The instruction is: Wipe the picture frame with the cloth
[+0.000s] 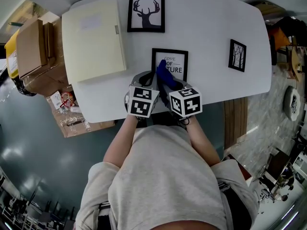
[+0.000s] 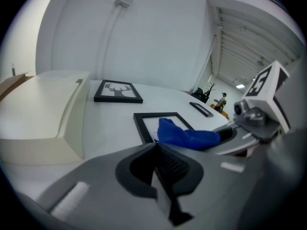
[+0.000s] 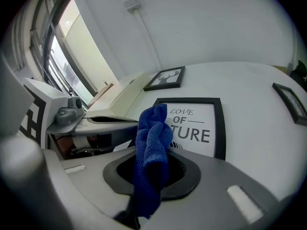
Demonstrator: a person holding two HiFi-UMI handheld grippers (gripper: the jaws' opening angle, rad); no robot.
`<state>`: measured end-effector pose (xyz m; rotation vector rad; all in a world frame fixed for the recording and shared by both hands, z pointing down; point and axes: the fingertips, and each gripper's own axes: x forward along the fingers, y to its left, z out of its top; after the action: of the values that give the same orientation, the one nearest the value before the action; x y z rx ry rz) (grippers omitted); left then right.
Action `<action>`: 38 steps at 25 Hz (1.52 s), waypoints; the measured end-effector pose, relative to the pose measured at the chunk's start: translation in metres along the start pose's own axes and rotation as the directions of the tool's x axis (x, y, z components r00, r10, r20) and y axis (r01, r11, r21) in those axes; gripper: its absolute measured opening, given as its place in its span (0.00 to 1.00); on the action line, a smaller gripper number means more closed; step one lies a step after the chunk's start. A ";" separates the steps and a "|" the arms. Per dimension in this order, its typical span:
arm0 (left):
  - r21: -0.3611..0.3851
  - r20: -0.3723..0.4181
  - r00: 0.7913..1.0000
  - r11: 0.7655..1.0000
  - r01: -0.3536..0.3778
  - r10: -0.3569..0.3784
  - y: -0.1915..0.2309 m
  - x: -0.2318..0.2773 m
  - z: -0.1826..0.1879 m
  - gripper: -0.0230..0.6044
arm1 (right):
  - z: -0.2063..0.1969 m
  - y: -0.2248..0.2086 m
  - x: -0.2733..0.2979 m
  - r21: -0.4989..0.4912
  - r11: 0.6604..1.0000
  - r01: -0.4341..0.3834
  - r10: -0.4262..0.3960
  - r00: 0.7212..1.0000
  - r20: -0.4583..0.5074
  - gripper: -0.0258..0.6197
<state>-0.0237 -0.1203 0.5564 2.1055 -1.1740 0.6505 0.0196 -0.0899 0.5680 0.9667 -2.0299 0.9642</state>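
A person stands at the near edge of a white oval table (image 1: pixel 211 23), holding a gripper in each hand, side by side and close together.

The right gripper (image 3: pixel 149 163) has its jaws clamped on a bunched blue microfibre cloth (image 3: pixel 152 140). The cloth sticks out forward from between the jaws. Its free end is over the near left part of a black rectangular picture frame (image 1: pixel 176 62), which holds a white print with dark lettering. Whether the cloth actually touches the glass cannot be told. This frame lies flat on the table just beyond the two grippers, near the middle of the near edge.

The left gripper (image 2: pixel 156 146) has its jaws pressed together with nothing between them. It sits just to the left of the cloth and the frame's near left corner.

Farther away on the table, beyond the lettered frame, lies a black-framed picture of a deer's antlered head (image 1: pixel 146 12). To the right, well apart, lies a small black-framed picture of bare trees (image 1: pixel 237 55). At the far left of the table is a large flat cream-coloured box (image 1: pixel 93 37). Brown cardboard boxes (image 1: pixel 33 51) stand on the floor left of the table.
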 end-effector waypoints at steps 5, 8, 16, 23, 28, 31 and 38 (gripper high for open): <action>0.001 -0.001 1.000 1.000 -0.002 0.002 0.000 0.000 0.000 0.03 | -0.004 -0.012 -0.006 0.014 1.000 0.019 -0.019 1.000 0.003 0.15; 0.001 0.000 1.000 1.000 -0.001 0.001 0.000 0.000 0.000 0.03 | -0.006 -0.018 -0.010 0.021 0.999 0.033 -0.033 0.999 0.007 0.15; 0.008 -0.002 1.000 1.000 -0.005 0.005 -0.001 0.000 0.000 0.03 | -0.011 -0.037 -0.022 0.046 0.996 0.080 -0.081 0.997 0.018 0.15; 0.011 -0.003 1.000 1.000 -0.003 0.003 -0.001 -0.001 0.000 0.03 | -0.015 -0.050 -0.034 0.010 0.989 0.144 -0.145 0.989 0.016 0.15; 0.006 0.000 1.000 1.000 -0.003 0.003 -0.001 0.000 0.001 0.03 | -0.014 -0.050 -0.034 -0.031 0.984 0.176 -0.176 0.984 0.011 0.15; 0.005 0.002 1.000 1.000 -0.003 0.003 -0.001 0.000 0.001 0.03 | -0.016 -0.048 -0.034 -0.048 0.982 0.181 -0.181 0.984 0.009 0.15; 0.002 0.007 1.000 1.000 0.001 -0.001 -0.001 -0.001 0.000 0.03 | -0.025 -0.042 -0.036 -0.071 0.985 0.159 -0.161 0.987 -0.023 0.15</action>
<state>-0.0231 -0.1194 0.5556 2.1120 -1.1760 0.6449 0.0783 -0.0760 0.5648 1.0549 -1.9161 0.8126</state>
